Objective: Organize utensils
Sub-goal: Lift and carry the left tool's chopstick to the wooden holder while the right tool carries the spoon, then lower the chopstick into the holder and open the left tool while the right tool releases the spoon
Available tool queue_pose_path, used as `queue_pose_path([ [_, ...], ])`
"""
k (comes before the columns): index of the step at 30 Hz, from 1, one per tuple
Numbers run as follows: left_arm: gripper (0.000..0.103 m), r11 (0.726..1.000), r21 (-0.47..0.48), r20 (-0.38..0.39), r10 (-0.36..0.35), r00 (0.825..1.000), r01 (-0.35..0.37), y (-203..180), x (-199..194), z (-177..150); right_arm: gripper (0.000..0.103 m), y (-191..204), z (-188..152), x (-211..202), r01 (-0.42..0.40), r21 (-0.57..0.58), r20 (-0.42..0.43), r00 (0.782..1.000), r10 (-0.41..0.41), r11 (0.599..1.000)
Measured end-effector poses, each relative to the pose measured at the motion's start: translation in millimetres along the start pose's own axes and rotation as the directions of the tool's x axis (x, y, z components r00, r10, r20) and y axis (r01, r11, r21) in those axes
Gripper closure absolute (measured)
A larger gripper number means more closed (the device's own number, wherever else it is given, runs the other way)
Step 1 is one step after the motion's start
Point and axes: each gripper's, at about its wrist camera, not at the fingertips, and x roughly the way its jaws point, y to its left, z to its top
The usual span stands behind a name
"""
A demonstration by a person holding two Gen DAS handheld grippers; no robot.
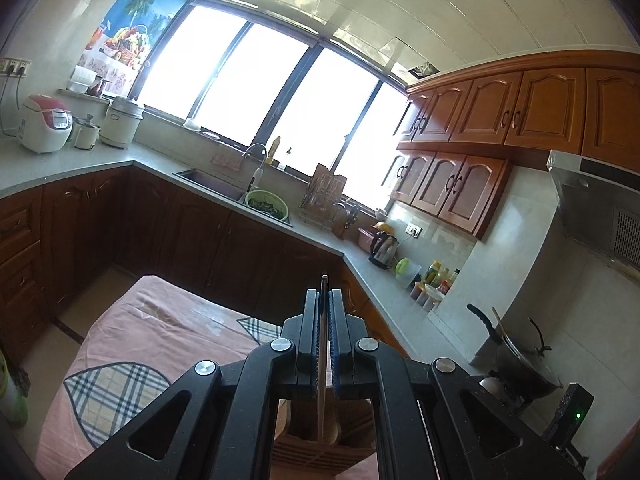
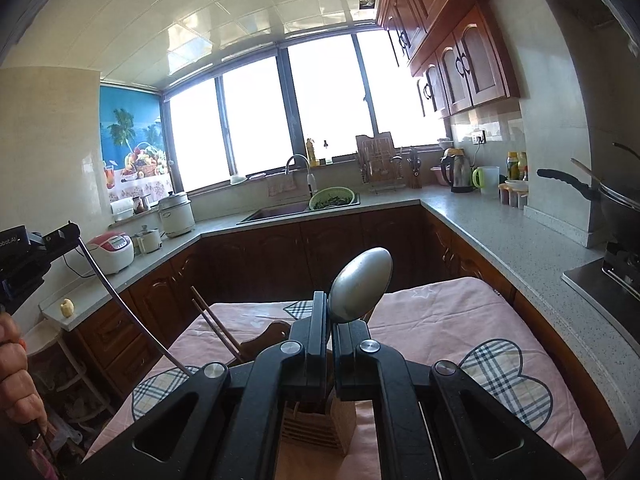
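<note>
right wrist view: spoon [image 2: 360, 284] clamped in right tool [image 2: 331, 320], bowl above its tips.

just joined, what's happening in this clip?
A person is sorting utensils with two handheld grippers over a table with a pink cloth. The right gripper is shut on a metal spoon, bowl sticking up past the fingers. The left gripper is shut on a thin metal utensil, seen edge-on; the right view shows it as a long slim rod. A wooden utensil holder sits just below both grippers, with chopsticks in it. Neither held piece is in it yet.
</note>
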Motion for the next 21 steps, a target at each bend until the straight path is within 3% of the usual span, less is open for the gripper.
queue_pose_path([
  [14,0.101,0.994,-0.086,-0.049,0.065,0.997,-0.069,29.9,100.5,-34.2,0.101,4.6,-33.8,58.9,0.023,-0.022,-0.061,0.998,-0.025,0.999],
  [21,0.101,0.996,-0.05,-0.099,0.073,0.992,-0.078,21.6,130.0,-53.3,0.101,14.9,-52.0,81.3,0.012,-0.062,-0.116,0.993,-0.019,0.998],
])
